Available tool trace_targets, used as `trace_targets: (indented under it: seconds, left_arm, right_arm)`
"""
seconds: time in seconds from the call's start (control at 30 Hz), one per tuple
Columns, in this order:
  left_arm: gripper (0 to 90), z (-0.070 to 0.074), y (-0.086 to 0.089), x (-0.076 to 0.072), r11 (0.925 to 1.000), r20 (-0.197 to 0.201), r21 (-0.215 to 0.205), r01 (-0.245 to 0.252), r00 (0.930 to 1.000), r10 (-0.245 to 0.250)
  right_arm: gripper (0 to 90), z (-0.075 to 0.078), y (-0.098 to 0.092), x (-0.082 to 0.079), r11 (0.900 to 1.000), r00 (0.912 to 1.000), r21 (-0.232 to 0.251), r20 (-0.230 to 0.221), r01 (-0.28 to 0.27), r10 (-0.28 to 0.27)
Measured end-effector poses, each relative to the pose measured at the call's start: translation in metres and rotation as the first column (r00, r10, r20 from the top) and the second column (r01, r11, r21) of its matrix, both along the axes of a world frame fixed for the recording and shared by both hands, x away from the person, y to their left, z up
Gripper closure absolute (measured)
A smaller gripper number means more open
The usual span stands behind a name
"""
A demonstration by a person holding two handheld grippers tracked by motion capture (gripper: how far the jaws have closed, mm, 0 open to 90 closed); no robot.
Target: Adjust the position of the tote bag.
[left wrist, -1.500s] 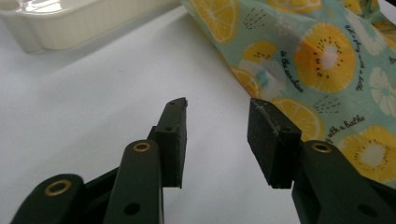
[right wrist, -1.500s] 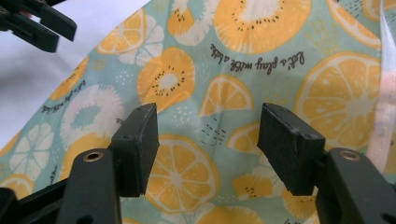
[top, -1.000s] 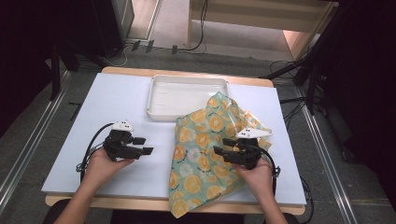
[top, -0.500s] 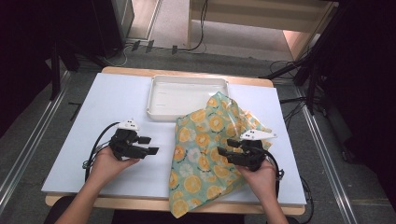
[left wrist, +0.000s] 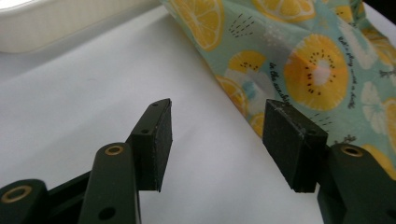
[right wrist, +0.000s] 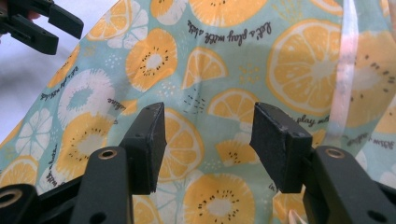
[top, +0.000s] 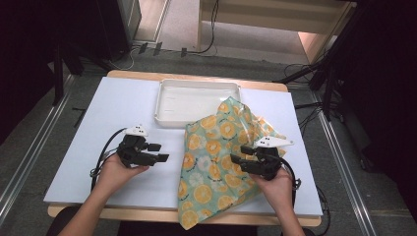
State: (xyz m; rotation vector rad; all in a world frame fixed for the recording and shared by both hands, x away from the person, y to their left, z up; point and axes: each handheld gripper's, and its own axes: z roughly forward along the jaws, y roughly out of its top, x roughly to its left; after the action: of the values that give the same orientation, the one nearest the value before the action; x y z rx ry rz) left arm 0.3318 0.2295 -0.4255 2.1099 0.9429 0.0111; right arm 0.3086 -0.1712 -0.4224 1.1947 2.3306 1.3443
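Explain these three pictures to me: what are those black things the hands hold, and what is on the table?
A person holds hand-worked tongs, one in each hand. The high view looks down on the table: the left tongs over bare surface, the right tongs over a fruit-printed cloth, with a white tray behind it. The other two pictures come from small cameras riding on the tongs, looking along their black jaws. Both pairs stand open and hold nothing; the left tongs point at the cloth's edge, and the right tongs hover above the cloth.

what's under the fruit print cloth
The fruit print cloth lies on the white table, its far corner over the white tray's rim and its near edge overhanging. Anything beneath it stays hidden.
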Motion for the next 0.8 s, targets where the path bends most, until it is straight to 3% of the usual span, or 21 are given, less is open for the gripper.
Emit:
trace_targets:
  seconds: [0.13, 0.37, 0.63, 0.8]
  left_arm:
    - [44.9, 0.006, 0.0, -0.003, 0.9992, 0.014, 0.04, -0.008, 0.9999, 0.007]
    - [43.2, 0.018, -0.012, -0.015, 0.9998, 0.009, 0.02, 0.009, 0.9999, -0.009]
    - [43.5, 0.016, -0.01, -0.008, 0.9997, -0.003, 0.022, -0.014, 0.9999, 0.014]
    - [43.5, 0.012, -0.007, -0.007, 0.9988, -0.008, 0.045, -0.022, 0.9997, 0.022]
  right_arm:
    - [45.8, 0.001, 0.003, 0.003, 1.0, 0.9999, -0.003, 0.003, -0.016, 0.016]
    - [45.5, 0.005, 0.006, 0.005, 0.999, 0.9993, 0.0, 0.003, -0.036, 0.036]
    - [45.3, 0.005, 0.006, 0.007, 0.999, 0.9991, -0.007, -0.003, -0.042, 0.042]
    - [44.4, 0.008, 0.002, 0.008, 0.999, 0.9994, -0.012, -0.005, -0.034, 0.034]
